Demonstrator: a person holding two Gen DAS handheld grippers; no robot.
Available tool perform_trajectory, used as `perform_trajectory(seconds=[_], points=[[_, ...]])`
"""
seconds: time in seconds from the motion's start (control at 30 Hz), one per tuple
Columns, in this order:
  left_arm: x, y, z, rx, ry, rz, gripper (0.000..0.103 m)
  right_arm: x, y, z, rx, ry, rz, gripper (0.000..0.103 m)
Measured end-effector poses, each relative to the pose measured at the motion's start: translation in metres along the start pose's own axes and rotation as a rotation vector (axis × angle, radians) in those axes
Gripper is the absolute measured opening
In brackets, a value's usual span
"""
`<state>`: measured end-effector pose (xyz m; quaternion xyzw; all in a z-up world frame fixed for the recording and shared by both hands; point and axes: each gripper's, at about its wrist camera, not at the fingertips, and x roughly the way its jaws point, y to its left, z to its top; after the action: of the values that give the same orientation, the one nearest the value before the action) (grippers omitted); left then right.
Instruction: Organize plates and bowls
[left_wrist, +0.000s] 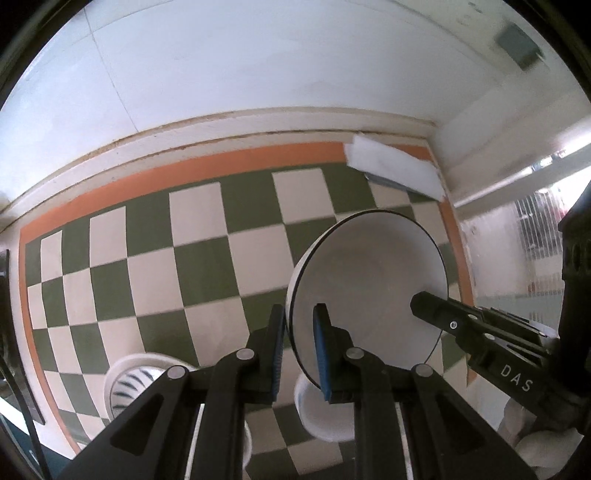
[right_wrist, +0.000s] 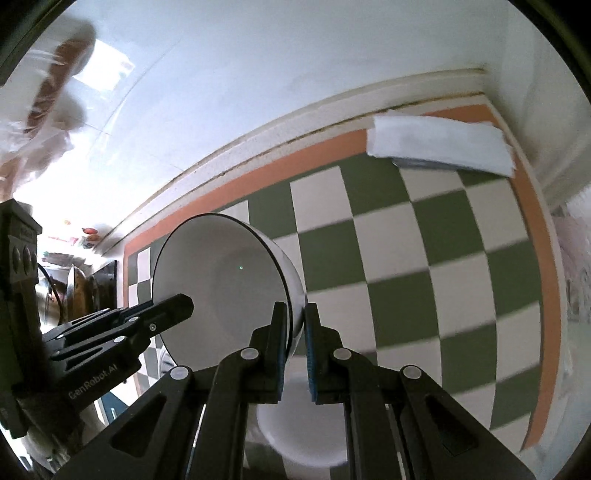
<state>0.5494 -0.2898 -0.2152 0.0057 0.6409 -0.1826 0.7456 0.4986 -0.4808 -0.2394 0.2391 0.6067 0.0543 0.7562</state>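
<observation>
**Inspector:** Where was the bowl?

**Assistant:** Held tilted on edge above the checked mat, carried between both grippers. The left gripper was clamped on the rim at one side, one pad inside the bowl and one outside.

**Inspector:** And the right gripper?

**Assistant:** Clamped on the opposite rim in the same manner, wall pinched between its blue pads.

**Inspector:** Anything beneath?

**Assistant:** A smaller white bowl stood on the mat below; a folded white cloth lay at the mat's far corner.
</observation>
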Motion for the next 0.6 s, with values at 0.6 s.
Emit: perform_trajectory(seconds=[0.6], points=[[0.030, -0.006, -0.086, 0.046, 0.129, -0.013, 0.013, 0.012, -0.026, -0.102, 0.067, 0.078, -0.008, 0.011]])
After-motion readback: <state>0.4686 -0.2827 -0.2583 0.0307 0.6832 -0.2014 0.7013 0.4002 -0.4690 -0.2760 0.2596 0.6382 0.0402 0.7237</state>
